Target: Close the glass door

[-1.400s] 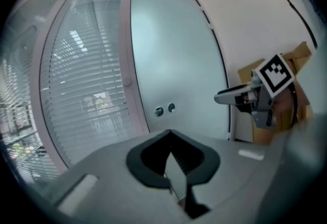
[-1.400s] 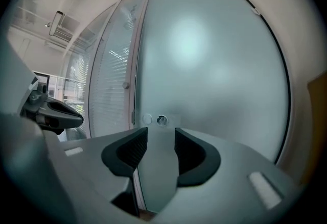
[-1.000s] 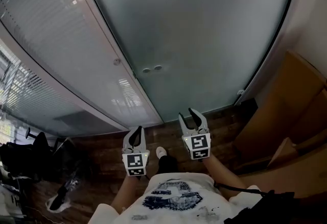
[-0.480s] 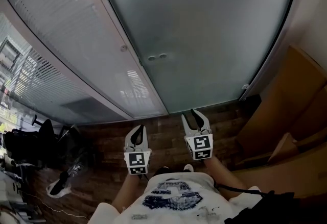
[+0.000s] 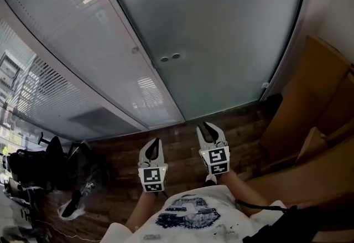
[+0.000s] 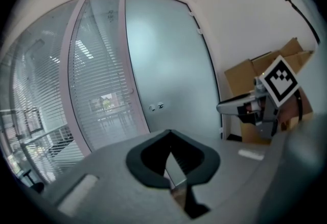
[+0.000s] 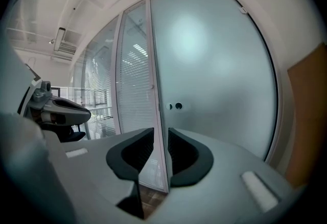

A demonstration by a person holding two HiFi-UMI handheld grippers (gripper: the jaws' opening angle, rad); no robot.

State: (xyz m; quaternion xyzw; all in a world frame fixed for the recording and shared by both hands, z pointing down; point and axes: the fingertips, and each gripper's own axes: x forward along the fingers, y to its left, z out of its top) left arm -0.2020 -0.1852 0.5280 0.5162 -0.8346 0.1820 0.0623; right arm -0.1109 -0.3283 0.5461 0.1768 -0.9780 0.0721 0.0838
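Retreat is the main change. Over the last second the view has drawn back from the threshold, so a wider strip of wooden floor (image 5: 182,139) shows at 6 o'clock in the head view. The slatted glass partition (image 5: 72,53) runs across 10 o'clock.

Just left of 6 o'clock, the left gripper (image 5: 154,143) has its jaws pressed together and grips nothing. At 5 o'clock, the right gripper (image 5: 213,130) was spread wide a second ago. Its jaws are closing now, with a slim gap left and only air between them.

The glass door (image 5: 221,31) fills 12 o'clock. Its frosted pane sits flush in the frame beside the partition, with two round fittings (image 5: 170,58) near its left edge. Neither gripper touches it. Cardboard boxes (image 5: 312,103) stand at 3 o'clock.

The door looks already shut. Backing away with the jaws closing on nothing reads as the end of the job, and little seems left to do.
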